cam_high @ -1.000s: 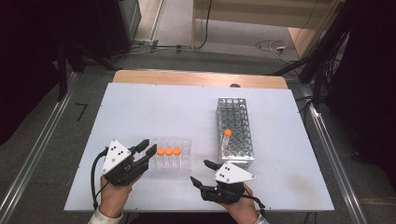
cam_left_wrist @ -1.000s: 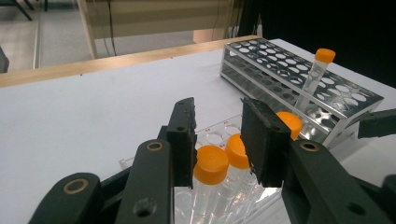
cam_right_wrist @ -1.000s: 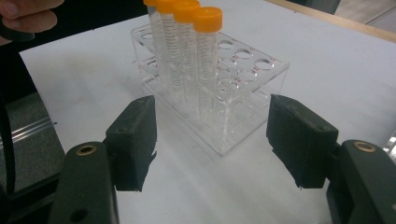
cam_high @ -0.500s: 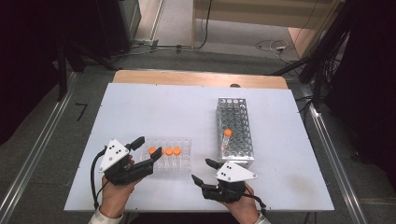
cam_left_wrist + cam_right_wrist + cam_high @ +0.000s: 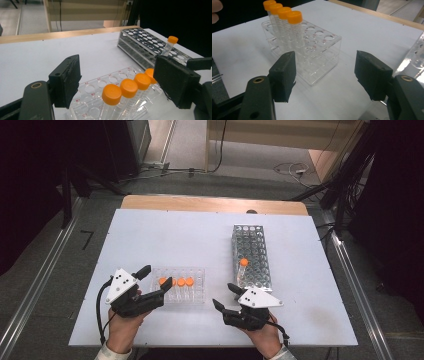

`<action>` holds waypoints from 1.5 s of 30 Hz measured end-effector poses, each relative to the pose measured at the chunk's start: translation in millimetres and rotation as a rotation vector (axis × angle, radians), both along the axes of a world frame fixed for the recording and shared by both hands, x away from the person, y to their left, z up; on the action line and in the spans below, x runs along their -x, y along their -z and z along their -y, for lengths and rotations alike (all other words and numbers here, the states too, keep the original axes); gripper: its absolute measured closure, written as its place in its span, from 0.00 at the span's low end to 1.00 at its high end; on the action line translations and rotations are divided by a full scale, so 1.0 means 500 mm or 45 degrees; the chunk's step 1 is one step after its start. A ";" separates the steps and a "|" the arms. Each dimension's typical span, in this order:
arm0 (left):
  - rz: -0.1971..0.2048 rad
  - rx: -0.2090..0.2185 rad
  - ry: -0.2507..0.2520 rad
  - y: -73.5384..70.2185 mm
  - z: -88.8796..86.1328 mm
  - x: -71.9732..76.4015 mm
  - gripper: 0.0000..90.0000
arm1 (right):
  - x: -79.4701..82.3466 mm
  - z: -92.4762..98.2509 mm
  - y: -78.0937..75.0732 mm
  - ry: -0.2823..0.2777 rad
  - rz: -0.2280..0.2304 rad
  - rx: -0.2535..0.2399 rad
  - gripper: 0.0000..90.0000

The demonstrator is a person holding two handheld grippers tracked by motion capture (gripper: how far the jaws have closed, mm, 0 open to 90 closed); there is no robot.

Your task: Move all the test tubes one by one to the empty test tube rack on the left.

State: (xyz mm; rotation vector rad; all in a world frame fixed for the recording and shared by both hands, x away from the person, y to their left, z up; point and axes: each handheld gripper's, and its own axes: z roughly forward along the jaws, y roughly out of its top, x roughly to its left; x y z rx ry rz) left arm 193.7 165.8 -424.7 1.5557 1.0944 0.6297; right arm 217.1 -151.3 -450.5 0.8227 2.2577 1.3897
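Both hand-held grippers gape empty: left just opened around orange-capped tubes, right low beside.

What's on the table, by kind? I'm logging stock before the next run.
Orange-capped tubes in the clear rack: 4, first at
Orange-capped tubes in the metal rack: 1
Racks: 2
Handheld grippers: 2, left gripper, right gripper
Total: 9

Bright even overhead light on table, dark surroundings (gripper views slightly soft).
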 end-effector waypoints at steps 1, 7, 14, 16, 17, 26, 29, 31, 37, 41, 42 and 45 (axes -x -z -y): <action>0.001 0.000 0.000 0.000 0.000 0.000 0.23 | -0.002 0.003 -0.001 0.004 0.001 -0.001 0.36; 0.008 0.000 -0.005 -0.001 0.000 0.001 0.23 | -0.014 0.014 -0.006 0.040 0.017 -0.011 0.36; 0.009 0.000 -0.009 -0.002 0.001 0.002 0.23 | -0.040 0.031 -0.008 0.108 0.025 -0.017 0.36; 0.009 0.002 -0.008 -0.002 0.001 0.001 0.23 | -0.048 0.036 -0.008 0.126 0.026 -0.017 0.37; 0.009 -0.002 -0.006 -0.001 0.001 0.001 0.23 | -0.052 0.039 -0.007 0.138 0.022 -0.018 0.37; 0.013 0.005 -0.007 -0.003 0.002 0.002 0.23 | -0.083 0.055 -0.005 0.232 0.039 -0.009 0.37; 0.012 0.004 -0.007 -0.003 0.001 0.002 0.23 | -0.093 0.058 -0.003 0.265 0.044 -0.003 0.38; 0.013 0.004 -0.008 -0.003 0.001 0.002 0.23 | -0.100 0.060 -0.001 0.285 0.045 0.004 0.38; 0.014 0.002 -0.008 -0.003 0.001 0.002 0.23 | -0.114 0.066 0.003 0.325 0.034 0.001 0.41; 0.015 0.001 -0.005 -0.003 0.002 0.002 0.23 | -0.125 0.063 0.007 0.360 0.033 0.017 0.47; 0.015 0.001 -0.005 -0.003 0.002 0.002 0.23 | -0.129 0.063 0.010 0.377 0.020 0.022 0.49; 0.013 0.004 -0.007 -0.003 0.001 0.002 0.23 | -0.138 0.062 0.013 0.394 -0.003 0.031 0.55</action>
